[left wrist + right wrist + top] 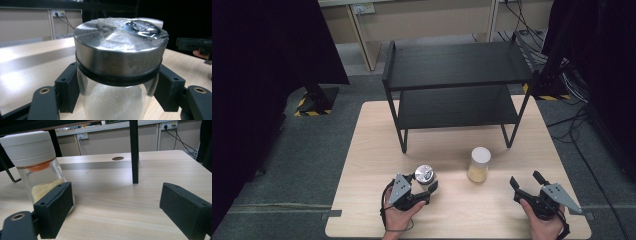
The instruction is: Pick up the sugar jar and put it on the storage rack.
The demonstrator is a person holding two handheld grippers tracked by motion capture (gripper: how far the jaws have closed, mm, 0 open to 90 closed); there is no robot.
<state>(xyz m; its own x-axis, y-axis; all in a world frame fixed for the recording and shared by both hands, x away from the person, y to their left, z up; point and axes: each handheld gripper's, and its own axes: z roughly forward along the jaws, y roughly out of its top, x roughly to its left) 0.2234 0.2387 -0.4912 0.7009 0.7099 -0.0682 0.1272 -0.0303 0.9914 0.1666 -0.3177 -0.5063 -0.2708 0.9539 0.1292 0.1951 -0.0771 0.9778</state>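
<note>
High view: left gripper clamped on metal-lidded jar, right gripper spread near white-lidded jar, black shelf behind.

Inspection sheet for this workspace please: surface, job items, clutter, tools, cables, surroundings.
Surface: light wooden table, bare around the jars.
Job's things: metal-lidded jar with white grains, upright near the front left; white-lidded jar with yellowish grains, upright to its right, standing free.
Clutter: nothing seen.
Grippers: left tool shut on the metal-lidded jar, pads on the glass below the lid; right tool open, nothing between its pads, near the front right corner.
Cables: one loops from the left tool at the hand; more cables on the floor at the back right.
Surroundings: black two-tier shelf at the table's far side, both tiers bare; grey floor; wall socket behind.
</note>
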